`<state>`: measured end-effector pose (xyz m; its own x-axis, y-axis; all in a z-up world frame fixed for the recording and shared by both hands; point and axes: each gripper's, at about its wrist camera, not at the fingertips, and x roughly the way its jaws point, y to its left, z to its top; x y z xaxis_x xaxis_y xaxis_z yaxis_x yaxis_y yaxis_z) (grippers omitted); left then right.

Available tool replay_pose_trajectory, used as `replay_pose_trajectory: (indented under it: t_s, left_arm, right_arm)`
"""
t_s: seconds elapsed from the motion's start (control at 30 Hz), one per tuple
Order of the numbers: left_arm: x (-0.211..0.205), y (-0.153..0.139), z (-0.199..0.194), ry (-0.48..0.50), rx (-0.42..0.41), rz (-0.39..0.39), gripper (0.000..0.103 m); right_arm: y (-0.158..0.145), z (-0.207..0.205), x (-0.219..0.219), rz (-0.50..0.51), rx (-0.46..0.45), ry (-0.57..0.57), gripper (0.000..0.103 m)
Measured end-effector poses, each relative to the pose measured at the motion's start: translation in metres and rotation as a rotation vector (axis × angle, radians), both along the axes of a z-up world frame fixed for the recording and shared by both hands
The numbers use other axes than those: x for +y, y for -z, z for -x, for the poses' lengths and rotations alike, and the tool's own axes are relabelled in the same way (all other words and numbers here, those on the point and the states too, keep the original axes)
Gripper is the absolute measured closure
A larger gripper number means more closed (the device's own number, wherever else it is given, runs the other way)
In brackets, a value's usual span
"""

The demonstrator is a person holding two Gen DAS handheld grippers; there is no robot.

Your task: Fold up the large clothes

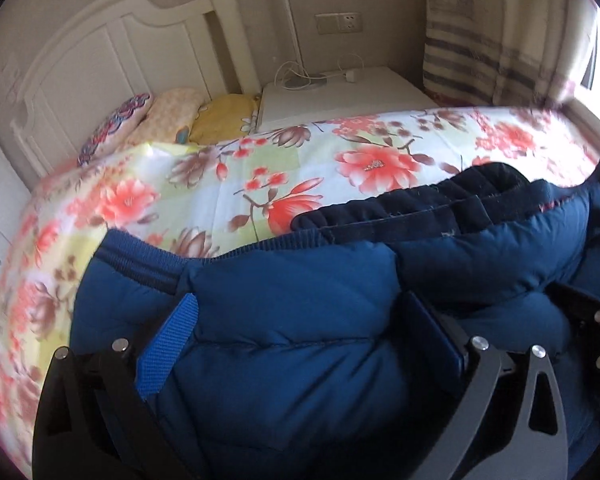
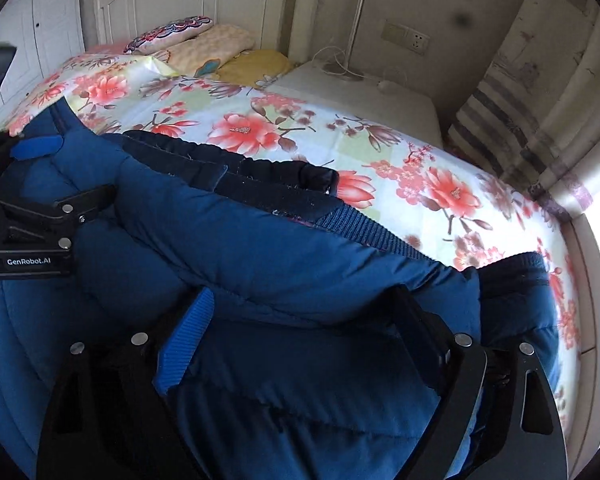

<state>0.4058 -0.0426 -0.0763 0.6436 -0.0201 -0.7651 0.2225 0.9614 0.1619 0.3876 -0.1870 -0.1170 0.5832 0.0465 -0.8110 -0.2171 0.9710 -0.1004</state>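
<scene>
A puffy blue jacket (image 1: 300, 264) (image 2: 260, 248) lies bunched on the floral bedsheet (image 1: 220, 184) (image 2: 380, 152). Its dark navy lining (image 1: 420, 200) shows along the far edge, and a ribbed hem (image 2: 372, 232) lies to the right. My left gripper (image 1: 300, 300) stands wide open over the jacket, and padded fabric bulges between its fingers without being pinched. My right gripper (image 2: 304, 296) is also spread wide, with a thick fold of jacket between its blue pad (image 2: 188, 332) and its black finger. In the right wrist view the left gripper (image 2: 68, 172) sits at the left edge.
Several pillows (image 1: 172, 112) lie against the white headboard (image 1: 100, 52). A white nightstand (image 1: 340, 96) with a lamp and cables stands beyond the bed. A striped curtain (image 1: 492, 40) hangs at the right by a bright window. A white cupboard (image 2: 32, 20) stands at the left.
</scene>
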Motion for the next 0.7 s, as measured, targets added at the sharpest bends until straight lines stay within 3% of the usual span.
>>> replay_pose_trajectory:
  t_s: [0.2, 0.33, 0.47, 0.6, 0.7]
  left_arm:
    - [-0.003, 0.003, 0.006, -0.018, -0.042, -0.024, 0.002]
    - [0.000, 0.003, 0.003, -0.020, -0.031, 0.003, 0.002]
    - [0.004, 0.004, 0.000, -0.027, -0.013, 0.023, 0.002]
    - [0.005, 0.006, -0.003, -0.030, 0.004, 0.038, 0.002]
    - [0.007, 0.006, -0.004, -0.032, 0.006, 0.047, 0.002]
  right_arm:
    - [0.002, 0.005, 0.002, 0.014, -0.034, 0.011, 0.016]
    - [0.001, 0.007, 0.005, 0.035, -0.051, 0.014, 0.015]
    - [-0.016, 0.012, -0.005, -0.021, -0.027, 0.041, 0.014]
    - [-0.048, 0.031, -0.011, -0.108, -0.131, 0.053, 0.011]
    - [-0.035, 0.019, -0.007, -0.087, -0.099, 0.052, 0.010]
